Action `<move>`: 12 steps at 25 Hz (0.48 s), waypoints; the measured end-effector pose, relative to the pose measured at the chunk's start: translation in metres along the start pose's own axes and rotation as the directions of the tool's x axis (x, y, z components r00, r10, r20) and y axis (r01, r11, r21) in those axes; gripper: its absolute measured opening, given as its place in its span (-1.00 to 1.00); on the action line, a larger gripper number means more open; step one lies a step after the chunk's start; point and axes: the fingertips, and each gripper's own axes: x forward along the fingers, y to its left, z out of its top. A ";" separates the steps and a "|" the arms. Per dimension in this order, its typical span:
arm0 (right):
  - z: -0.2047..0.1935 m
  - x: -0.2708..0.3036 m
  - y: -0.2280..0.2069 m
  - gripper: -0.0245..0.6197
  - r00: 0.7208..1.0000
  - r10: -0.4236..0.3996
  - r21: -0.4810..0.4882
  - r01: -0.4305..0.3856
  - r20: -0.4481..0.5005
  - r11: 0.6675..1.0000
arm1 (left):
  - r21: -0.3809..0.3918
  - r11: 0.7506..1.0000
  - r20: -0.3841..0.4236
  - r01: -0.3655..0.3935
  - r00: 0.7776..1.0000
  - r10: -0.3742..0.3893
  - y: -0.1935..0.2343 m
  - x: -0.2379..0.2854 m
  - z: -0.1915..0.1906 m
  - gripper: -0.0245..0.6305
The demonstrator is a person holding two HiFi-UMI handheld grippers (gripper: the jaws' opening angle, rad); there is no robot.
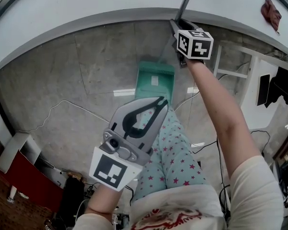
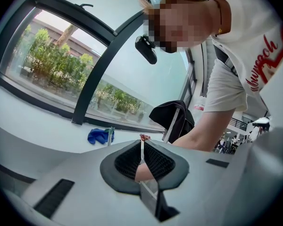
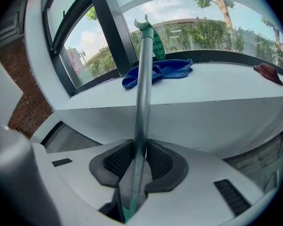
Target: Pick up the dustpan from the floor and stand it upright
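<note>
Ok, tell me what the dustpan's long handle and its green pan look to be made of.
The handle: probably a metal tube with a dull grey satin finish. A soft highlight runs along its thin, straight shaft.
The pan: likely moulded plastic in matte green, with a toothed edge. It is too small in the picture to be sure.

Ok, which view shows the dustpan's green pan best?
Head view: the green pan shows almost whole, from above. The right gripper view shows only its handle, clamped in the right gripper; the left gripper view shows none.
</note>
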 end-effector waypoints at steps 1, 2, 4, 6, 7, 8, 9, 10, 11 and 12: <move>0.000 -0.001 0.002 -0.59 1.000 0.001 -0.005 -0.001 -0.002 1.000 | 0.002 1.000 0.002 0.001 1.000 -0.001 -0.001 -0.001 0.002 -0.82; 0.001 -0.003 0.006 -0.59 1.000 0.005 -0.016 -0.005 0.000 1.000 | 0.006 1.000 0.004 0.003 1.000 -0.003 -0.002 -0.002 0.005 -0.82; 0.005 -0.009 0.016 -0.60 1.000 0.018 -0.039 -0.017 0.015 0.999 | 0.017 1.000 0.007 0.008 1.000 -0.008 -0.004 -0.004 0.011 -0.82; 0.011 -0.016 0.027 -0.60 0.999 0.032 -0.063 -0.030 0.033 0.998 | 0.027 1.000 0.010 0.010 1.000 -0.010 -0.006 -0.006 0.017 -0.82; 0.014 -0.020 0.032 -0.60 0.998 0.039 -0.082 -0.036 0.041 0.996 | 0.030 0.999 0.012 0.011 1.000 -0.011 -0.008 -0.007 0.019 -0.82; 0.016 -0.024 0.038 -0.60 0.998 0.048 -0.102 -0.043 0.049 0.994 | 0.033 0.999 0.014 0.012 1.000 -0.012 -0.010 -0.008 0.022 -0.82; 0.019 -0.028 0.044 -0.60 0.997 0.058 -0.124 -0.050 0.055 0.991 | 0.035 0.999 0.016 0.013 1.000 -0.014 -0.011 -0.009 0.024 -0.82; 0.022 -0.032 0.050 -0.60 0.996 0.066 -0.145 -0.057 0.061 0.988 | 0.037 0.999 0.017 0.016 1.000 -0.017 -0.013 -0.010 0.026 -0.82; 0.026 -0.036 0.055 -0.61 0.995 0.075 -0.161 -0.063 0.067 0.985 | 0.038 0.999 0.017 0.020 1.000 -0.021 -0.015 -0.011 0.027 -0.82; 0.029 -0.040 0.059 -0.61 0.994 0.081 -0.172 -0.067 0.075 0.983 | 0.040 0.999 0.017 0.025 1.000 -0.026 -0.017 -0.011 0.028 -0.82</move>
